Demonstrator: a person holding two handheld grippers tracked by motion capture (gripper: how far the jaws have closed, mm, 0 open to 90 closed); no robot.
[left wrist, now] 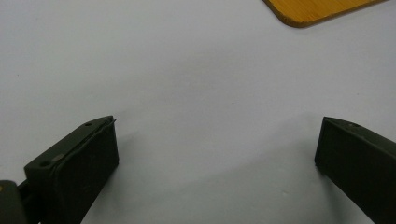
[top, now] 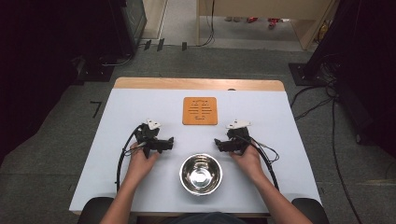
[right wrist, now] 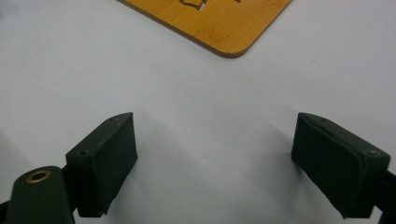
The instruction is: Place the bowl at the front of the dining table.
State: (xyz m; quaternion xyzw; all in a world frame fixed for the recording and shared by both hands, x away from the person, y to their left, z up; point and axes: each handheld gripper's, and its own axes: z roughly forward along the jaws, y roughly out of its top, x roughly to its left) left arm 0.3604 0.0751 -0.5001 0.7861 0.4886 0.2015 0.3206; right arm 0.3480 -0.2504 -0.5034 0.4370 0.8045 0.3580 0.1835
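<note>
Both claws, left (top: 171,142) and right (top: 217,143), gape wide and empty above the steel bowl (top: 201,174) near the bench's front edge; best gripped squarely by opposite rims.

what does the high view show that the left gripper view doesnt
High view alone: the steel bowl near the table's front edge, both hands, the right gripper and the floor. Left gripper view alone: a close look at the left gripper, jaws wide apart with nothing between them. Both: the white table and the wooden board, though the gripper view catches just its corner.
</note>
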